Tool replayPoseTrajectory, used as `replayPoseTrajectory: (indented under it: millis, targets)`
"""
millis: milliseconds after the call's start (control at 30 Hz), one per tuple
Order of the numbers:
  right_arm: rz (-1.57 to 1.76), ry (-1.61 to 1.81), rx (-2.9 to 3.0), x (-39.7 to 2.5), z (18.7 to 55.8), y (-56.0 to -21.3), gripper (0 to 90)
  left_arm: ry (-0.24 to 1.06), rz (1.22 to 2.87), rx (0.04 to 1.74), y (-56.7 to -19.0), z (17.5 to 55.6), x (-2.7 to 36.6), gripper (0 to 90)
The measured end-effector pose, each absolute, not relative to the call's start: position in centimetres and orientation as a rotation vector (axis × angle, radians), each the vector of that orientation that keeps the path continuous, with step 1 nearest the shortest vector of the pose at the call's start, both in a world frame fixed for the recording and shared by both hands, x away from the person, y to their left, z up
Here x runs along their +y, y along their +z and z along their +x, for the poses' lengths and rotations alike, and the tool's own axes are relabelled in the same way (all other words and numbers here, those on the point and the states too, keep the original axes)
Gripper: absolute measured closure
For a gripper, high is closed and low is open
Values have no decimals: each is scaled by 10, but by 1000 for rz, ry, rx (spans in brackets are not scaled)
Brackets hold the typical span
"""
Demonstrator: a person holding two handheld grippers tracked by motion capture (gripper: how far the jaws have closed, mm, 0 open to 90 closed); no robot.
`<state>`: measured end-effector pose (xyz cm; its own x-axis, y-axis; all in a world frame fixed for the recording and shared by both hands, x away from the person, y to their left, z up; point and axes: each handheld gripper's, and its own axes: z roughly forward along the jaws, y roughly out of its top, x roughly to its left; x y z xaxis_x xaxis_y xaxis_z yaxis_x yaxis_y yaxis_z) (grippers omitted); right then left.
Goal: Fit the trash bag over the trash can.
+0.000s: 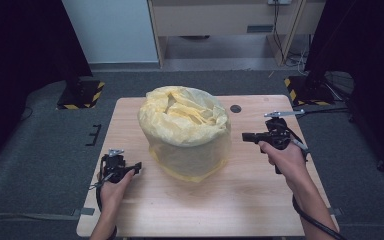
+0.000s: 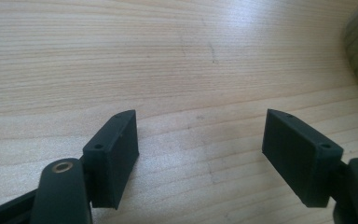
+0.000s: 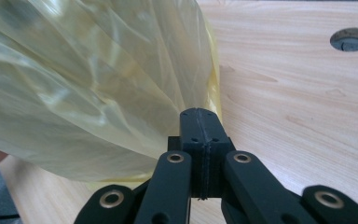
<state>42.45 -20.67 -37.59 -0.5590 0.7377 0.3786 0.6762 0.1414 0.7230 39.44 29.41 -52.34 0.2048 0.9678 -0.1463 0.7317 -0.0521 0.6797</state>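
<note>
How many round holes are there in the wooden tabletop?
1: a small dark round hole near the light wooden table's far edge, right of the yellow plastic bag; the bag may hide others.

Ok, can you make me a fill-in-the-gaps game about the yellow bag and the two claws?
1. The bin on the table is covered by a plastic bag coloured ____.
2. The left claw has its jaws ____.
3. The right claw has its jaws ____.
4. The table has a round ____ near its far edge.

Missing words: yellow; open; shut; hole
</note>
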Motion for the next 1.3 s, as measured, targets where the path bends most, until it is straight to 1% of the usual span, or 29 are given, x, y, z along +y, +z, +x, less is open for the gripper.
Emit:
replayPoseTrajectory:
  millis: [167, 300, 467, 533, 600, 733, 1000, 1300]
  targets:
    - [1413, 1416, 2318, -206, 424, -361, 900, 491, 1856, 1560, -525, 395, 292, 243]
    - [1385, 1425, 2318, -201, 422, -346, 900, 535, 1892, 1530, -527, 395, 293, 228]
    - [1351, 1448, 2323, -195, 422, -332, 900, 601, 1972, 1475, -531, 396, 288, 155]
    - [1338, 1457, 2323, -192, 422, -327, 900, 597, 1973, 1473, -532, 397, 286, 103]
    - [1326, 1467, 2323, -189, 423, -323, 900, 598, 1973, 1471, -533, 397, 285, 80]
    - [1296, 1493, 2321, -184, 425, -315, 900, 602, 1971, 1467, -534, 397, 285, 74]
    - [1249, 1527, 2331, -170, 433, -302, 900, 604, 1966, 1475, -535, 398, 281, 22]
    - [1216, 1537, 2345, -152, 439, -293, 900, 604, 1964, 1478, -535, 398, 281, 19]
